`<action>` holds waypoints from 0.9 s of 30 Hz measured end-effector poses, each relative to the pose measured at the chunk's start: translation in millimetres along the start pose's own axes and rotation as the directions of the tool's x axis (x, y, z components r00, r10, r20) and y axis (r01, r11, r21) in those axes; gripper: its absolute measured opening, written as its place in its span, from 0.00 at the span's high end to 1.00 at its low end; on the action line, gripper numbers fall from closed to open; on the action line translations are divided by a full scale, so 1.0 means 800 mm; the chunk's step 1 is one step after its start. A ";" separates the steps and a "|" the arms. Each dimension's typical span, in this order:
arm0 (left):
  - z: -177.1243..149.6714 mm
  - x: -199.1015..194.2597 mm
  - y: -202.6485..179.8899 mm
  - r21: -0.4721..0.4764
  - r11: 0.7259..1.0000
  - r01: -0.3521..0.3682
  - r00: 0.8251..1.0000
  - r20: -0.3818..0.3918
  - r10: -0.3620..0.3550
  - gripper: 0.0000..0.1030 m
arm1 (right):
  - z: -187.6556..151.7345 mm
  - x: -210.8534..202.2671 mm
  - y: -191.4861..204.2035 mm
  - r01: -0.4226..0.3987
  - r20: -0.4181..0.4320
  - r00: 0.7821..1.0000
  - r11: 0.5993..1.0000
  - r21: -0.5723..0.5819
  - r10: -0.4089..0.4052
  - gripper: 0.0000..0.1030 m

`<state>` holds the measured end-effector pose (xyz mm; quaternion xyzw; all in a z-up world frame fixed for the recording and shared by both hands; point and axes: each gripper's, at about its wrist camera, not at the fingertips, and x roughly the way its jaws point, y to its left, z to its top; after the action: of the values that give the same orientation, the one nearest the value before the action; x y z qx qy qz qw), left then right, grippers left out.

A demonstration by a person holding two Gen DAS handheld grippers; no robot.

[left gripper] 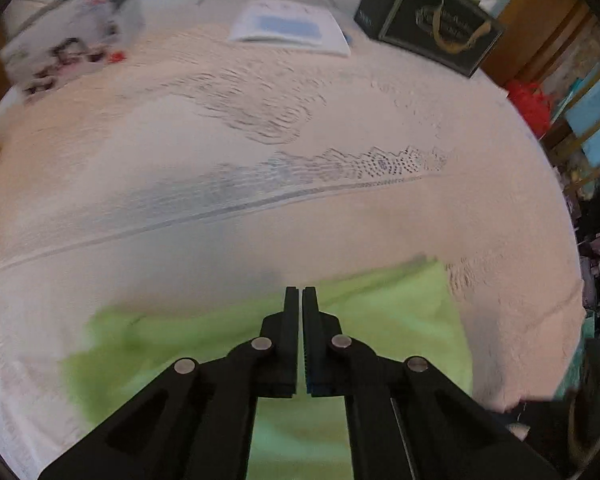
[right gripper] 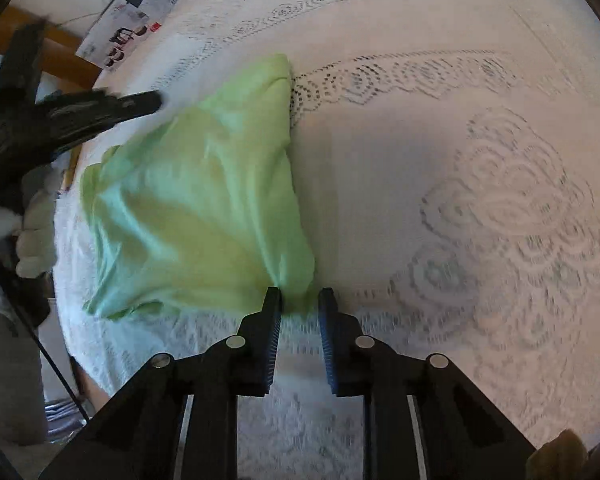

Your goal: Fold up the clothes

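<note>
The table (right gripper: 480, 80), covered by a white lace cloth, carries the green garment (right gripper: 196, 208) near its left edge, bunched and rumpled rather than flat. The right gripper (right gripper: 299, 300) has its jaws apart, with the garment's near corner sitting between them. The left gripper (left gripper: 302, 294) is closed, with nothing seen between its fingers. Risk: closing the right gripper may also pinch the lace beneath and drag it along with the garment.

Wide bare lace worktop (right gripper: 460, 140) lies open ahead — only boxes (left gripper: 74, 24) and a dark bag (left gripper: 432, 20) crowd its far edge.
</note>
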<state>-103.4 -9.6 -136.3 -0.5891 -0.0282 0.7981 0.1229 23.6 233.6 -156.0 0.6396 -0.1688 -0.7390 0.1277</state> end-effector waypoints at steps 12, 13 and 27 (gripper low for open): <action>-0.164 -0.044 0.075 -0.157 0.981 -0.117 0.992 -0.059 0.109 0.59 | -0.006 -0.033 0.003 -0.022 0.118 0.993 1.000 -0.010 0.023 0.10; -0.166 -0.042 0.073 -0.149 0.982 -0.118 0.992 -0.058 0.110 0.59 | -0.004 -0.029 0.010 -0.010 0.120 0.993 1.000 -0.024 0.012 0.10; -0.170 -0.015 0.072 -0.142 0.975 -0.174 0.984 -0.052 0.168 0.11 | 0.013 0.033 0.056 0.051 0.085 0.996 0.987 -0.155 -0.038 0.14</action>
<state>19.2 -81.6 -177.1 -0.6125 -0.0333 0.7897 0.0111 8.5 183.0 -160.2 0.6004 -0.1005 -0.7783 0.1541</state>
